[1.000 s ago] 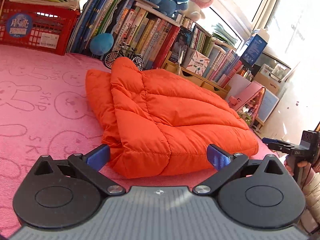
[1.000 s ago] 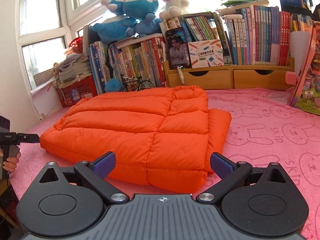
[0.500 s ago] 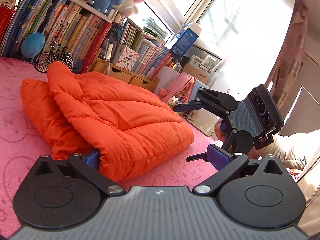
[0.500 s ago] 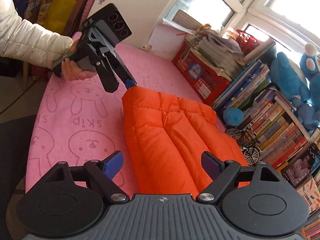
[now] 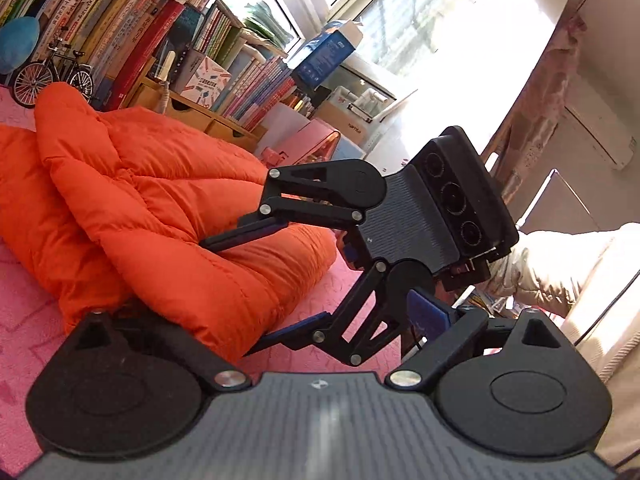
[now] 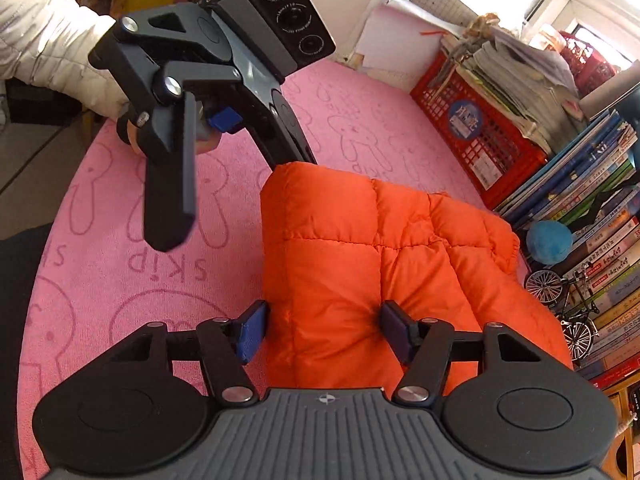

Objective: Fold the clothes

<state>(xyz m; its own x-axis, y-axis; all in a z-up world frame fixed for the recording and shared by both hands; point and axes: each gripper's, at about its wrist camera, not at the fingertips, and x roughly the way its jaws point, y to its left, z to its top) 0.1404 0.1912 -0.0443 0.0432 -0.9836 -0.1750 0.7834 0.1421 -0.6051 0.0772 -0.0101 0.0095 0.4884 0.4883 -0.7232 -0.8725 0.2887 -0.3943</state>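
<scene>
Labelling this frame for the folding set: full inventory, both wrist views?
jacket: 1, orange, quilted, folded on the mat
mat: 1, pink, rabbit prints, under the jacket
crate: 1, red, back of mat, papers piled on it
books: many, mixed colours, shelved behind the jacket
toy bike: 1, black, by the books
ball: 1, blue, by the books
drawers: wooden, under the books
sleeve: white, puffy
left gripper: open at the jacket's far corner
right gripper: has just been closing, jacket edge between its pads
</scene>
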